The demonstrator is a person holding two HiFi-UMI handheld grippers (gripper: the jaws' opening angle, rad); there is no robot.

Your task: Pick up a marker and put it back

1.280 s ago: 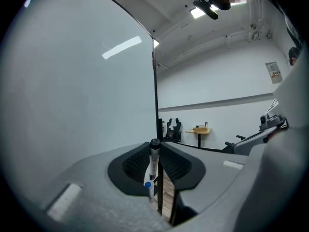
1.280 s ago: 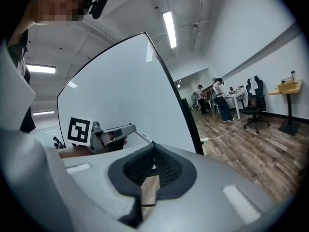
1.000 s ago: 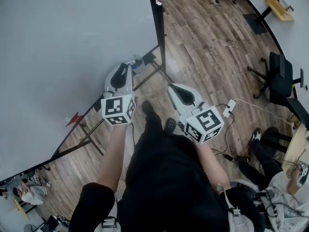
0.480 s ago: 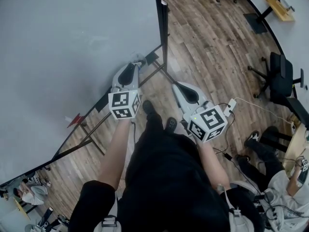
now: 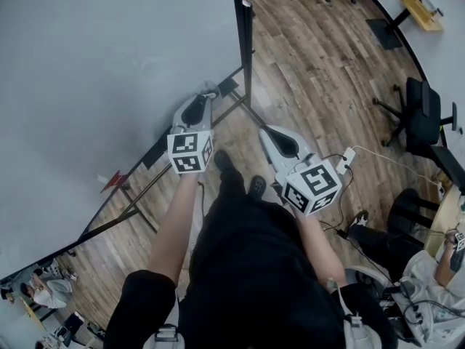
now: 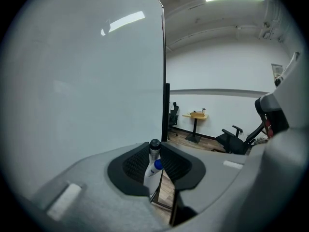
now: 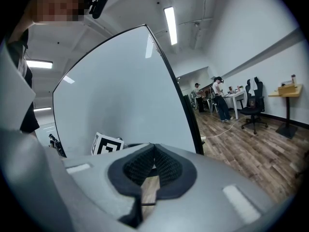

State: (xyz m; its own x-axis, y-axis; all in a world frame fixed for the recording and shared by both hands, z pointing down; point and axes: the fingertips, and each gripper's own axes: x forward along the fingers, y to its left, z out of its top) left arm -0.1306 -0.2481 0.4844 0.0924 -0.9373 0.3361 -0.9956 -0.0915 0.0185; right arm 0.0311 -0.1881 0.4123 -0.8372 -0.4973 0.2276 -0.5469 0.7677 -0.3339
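A marker (image 6: 153,170) with a white barrel, a blue spot and a dark end stands upright between the black pads of my left gripper (image 6: 155,146), which is shut on it. In the head view the left gripper (image 5: 205,99) points at the lower edge of the whiteboard (image 5: 109,64), close to its black frame (image 5: 245,42). My right gripper (image 5: 266,132) hovers beside it over the wooden floor. Its pads (image 7: 166,166) meet at the tips with nothing between them, so the right gripper (image 7: 153,148) is shut and empty.
The whiteboard's black stand legs (image 5: 138,195) run across the floor below the left gripper. A cable with a white power block (image 5: 344,158) lies to the right. An office chair (image 5: 425,115) and a seated person (image 5: 429,282) are at the right. People stand at desks (image 7: 219,98) far off.
My left gripper, still shut on the marker, has sunk and drifted slightly right toward the board's lower corner. The right gripper has barely moved.
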